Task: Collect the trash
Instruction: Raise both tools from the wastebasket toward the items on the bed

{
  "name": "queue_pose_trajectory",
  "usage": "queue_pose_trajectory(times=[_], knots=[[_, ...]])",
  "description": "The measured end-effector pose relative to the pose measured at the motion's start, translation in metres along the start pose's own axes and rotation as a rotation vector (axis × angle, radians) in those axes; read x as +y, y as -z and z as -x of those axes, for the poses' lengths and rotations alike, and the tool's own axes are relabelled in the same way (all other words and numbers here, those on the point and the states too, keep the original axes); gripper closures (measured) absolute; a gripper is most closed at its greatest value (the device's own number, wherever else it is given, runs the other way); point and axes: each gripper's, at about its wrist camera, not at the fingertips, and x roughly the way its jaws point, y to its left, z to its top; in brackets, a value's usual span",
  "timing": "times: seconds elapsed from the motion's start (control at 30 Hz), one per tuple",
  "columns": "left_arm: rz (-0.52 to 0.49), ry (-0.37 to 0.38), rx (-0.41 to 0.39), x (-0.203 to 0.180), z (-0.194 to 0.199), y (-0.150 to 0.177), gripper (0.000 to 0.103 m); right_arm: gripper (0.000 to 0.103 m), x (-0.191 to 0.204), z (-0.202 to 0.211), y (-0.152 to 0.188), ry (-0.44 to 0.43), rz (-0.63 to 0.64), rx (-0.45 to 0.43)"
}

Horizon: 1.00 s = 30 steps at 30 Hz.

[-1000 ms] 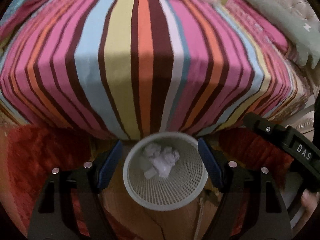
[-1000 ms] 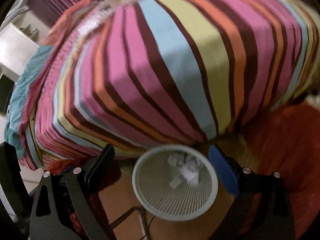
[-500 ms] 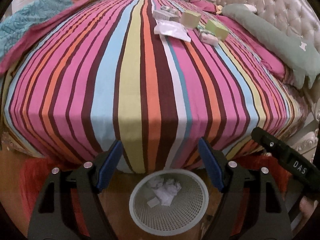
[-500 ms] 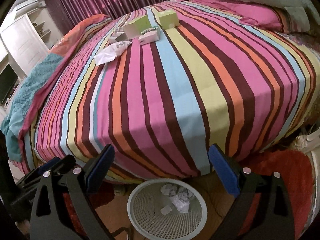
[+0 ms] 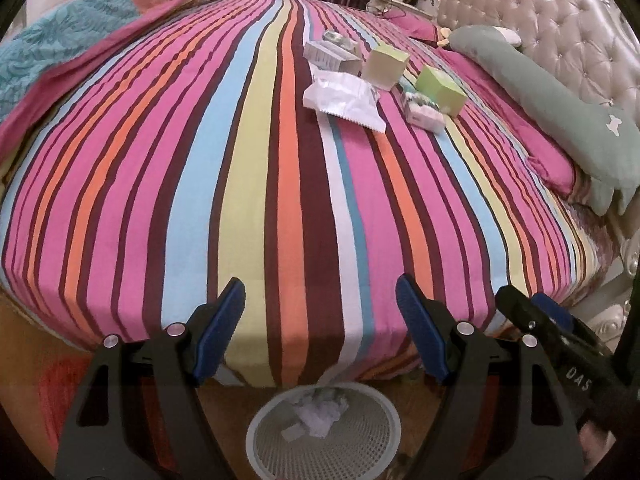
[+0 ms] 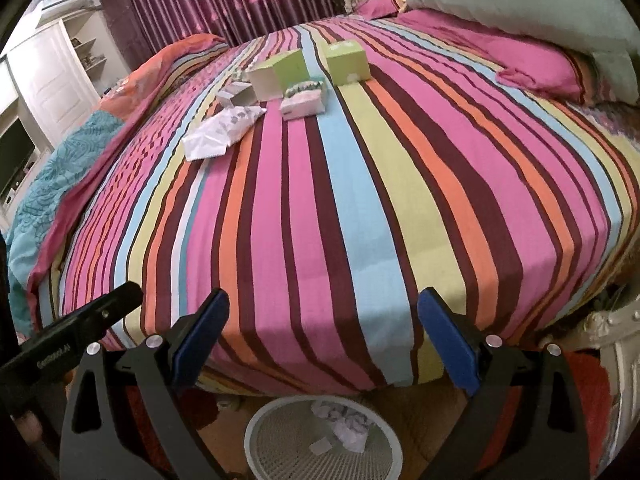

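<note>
A white mesh waste basket stands on the floor at the foot of the bed, with crumpled white paper inside. Trash lies far up the striped bed: a white wrapper, two green boxes, and small white cartons. My left gripper is open and empty above the basket. My right gripper is open and empty beside it.
The bed has a tufted headboard, a green pillow and a folded teal quilt. A red rug lies on the floor. A white wardrobe stands at the far left.
Both grippers have risen and tilted up from the basket. The basket has slid to the bottom of both views and the bed top with its trash has come into sight.
</note>
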Motion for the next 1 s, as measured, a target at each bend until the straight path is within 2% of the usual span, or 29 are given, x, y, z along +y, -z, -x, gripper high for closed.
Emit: queue_pose_trajectory(times=[0.33,1.0], knots=[[0.033,0.006,-0.003,-0.001,-0.020,-0.036,0.027,0.012,0.000,-0.015,-0.029,0.014,0.018,-0.027],[-0.027,0.010,-0.004,-0.014,-0.062,-0.098,0.027,0.012,0.008,-0.059,-0.078,0.020,0.043,-0.019]])
